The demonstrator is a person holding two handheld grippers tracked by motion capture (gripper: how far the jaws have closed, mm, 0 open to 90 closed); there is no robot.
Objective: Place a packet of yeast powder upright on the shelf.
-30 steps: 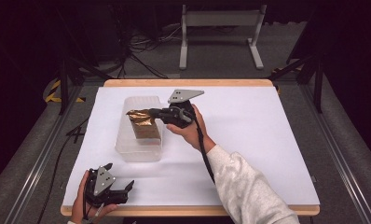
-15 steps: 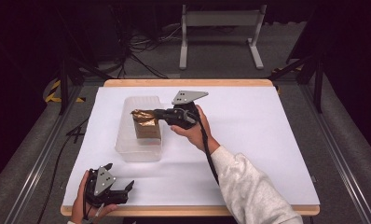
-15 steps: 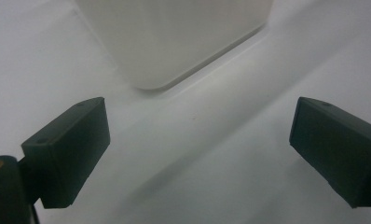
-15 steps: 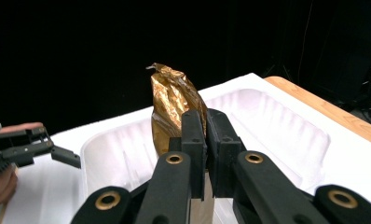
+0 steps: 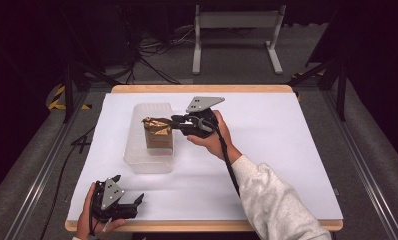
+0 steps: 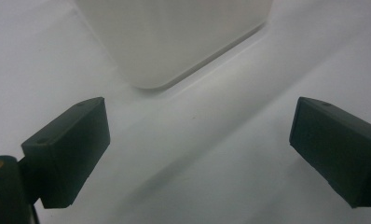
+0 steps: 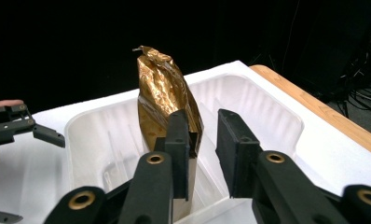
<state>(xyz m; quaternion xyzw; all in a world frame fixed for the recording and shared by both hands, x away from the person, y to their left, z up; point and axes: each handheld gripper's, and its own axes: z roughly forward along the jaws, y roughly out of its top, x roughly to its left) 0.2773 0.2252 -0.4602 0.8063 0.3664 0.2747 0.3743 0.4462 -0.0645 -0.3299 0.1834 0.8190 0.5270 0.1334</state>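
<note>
A crumpled gold foil bag (image 5: 158, 131) stands upright inside a translucent white plastic bin (image 5: 137, 159) on the left half of the table. My right gripper (image 5: 175, 121) reaches in over the bin's right wall at the bag's side. In the right gripper view the jaws stand slightly apart, so this gripper (image 7: 203, 121) is open. The left jaw lies against the bag (image 7: 162, 88), and a dark gap separates the right jaw from it. My left gripper (image 5: 129, 201) rests at the table's front left corner, open wide and empty (image 6: 197, 140), facing a corner of the bin (image 6: 174, 37).
A white sheet covers the wooden table (image 5: 287, 150), bare to the right of the bin. The person's right sleeve (image 5: 277, 200) crosses the front middle. Beyond the far edge a metal stand (image 5: 237, 30) and cables lie on the dark floor.
The bag has gone from tilted in the right gripper's hold to standing upright in the bin, and the right jaws have parted. The left gripper has not moved.
</note>
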